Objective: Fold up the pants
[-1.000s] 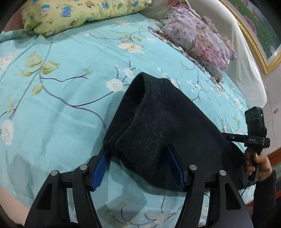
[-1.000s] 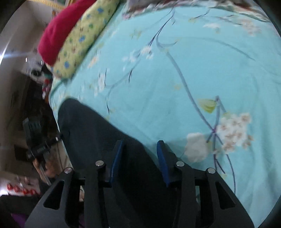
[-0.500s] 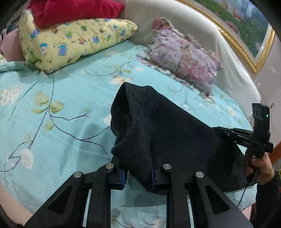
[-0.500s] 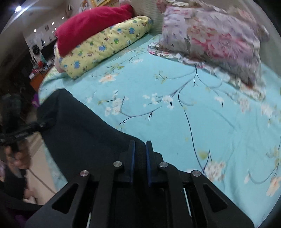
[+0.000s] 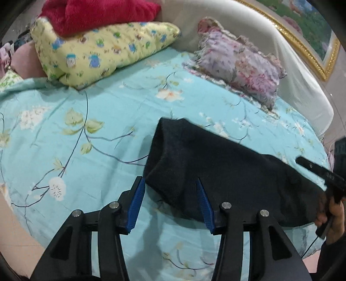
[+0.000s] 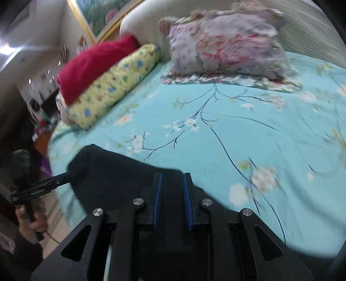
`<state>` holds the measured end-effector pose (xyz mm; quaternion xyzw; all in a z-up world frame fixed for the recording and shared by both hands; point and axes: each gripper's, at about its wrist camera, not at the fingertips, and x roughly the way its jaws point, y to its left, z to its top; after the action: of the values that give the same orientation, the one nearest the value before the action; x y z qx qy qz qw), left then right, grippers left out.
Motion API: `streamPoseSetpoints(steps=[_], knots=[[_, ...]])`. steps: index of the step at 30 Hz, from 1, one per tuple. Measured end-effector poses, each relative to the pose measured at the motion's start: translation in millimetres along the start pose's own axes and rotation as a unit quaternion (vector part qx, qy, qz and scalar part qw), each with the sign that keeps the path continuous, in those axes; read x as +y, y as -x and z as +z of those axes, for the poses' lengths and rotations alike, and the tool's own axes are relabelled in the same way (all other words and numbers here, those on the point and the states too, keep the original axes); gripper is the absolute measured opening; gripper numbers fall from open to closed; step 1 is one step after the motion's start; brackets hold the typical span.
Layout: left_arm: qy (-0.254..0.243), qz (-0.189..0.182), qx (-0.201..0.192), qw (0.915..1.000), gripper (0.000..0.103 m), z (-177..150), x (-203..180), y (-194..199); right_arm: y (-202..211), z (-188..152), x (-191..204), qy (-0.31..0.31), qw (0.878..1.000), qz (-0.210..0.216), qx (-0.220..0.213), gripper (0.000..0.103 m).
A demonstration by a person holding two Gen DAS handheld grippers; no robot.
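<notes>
Both grippers have just let go and their jaws have been opening: the left gripper (image 5: 170,183) stands wide, the right gripper (image 6: 172,177) narrowly parted, nothing pinched. Black pants (image 5: 227,170) lie folded at the bed's (image 5: 64,151) near edge, pillows (image 5: 103,54) beyond.

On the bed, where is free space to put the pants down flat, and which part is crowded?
Free: the wide sheet between the black pants and the yellow pillow, and the sheet right of the pants, below the floral pillow. Crowded: the bed head, with both pillows and a red blanket, and the near edge under the pants.
</notes>
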<state>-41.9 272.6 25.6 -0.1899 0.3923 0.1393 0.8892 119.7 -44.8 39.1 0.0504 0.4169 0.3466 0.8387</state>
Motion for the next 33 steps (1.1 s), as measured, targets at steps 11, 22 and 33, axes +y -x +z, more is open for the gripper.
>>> streamPoseSetpoints(steps=[11,22,33], knots=[[-0.094,-0.080,0.016,0.9922,0.058,-2,-110,0,94,-76,-41,-0.079,0.996,-0.035,-0.033,0.021],[-0.191,-0.177,0.068,0.9631,0.060,-28,-232,-16,171,-121,-76,-0.139,0.981,-0.102,-0.091,0.022],[-0.264,-0.215,0.087,0.9361,0.064,-46,-302,-19,216,-156,-88,-0.175,0.966,-0.134,-0.132,0.048]])
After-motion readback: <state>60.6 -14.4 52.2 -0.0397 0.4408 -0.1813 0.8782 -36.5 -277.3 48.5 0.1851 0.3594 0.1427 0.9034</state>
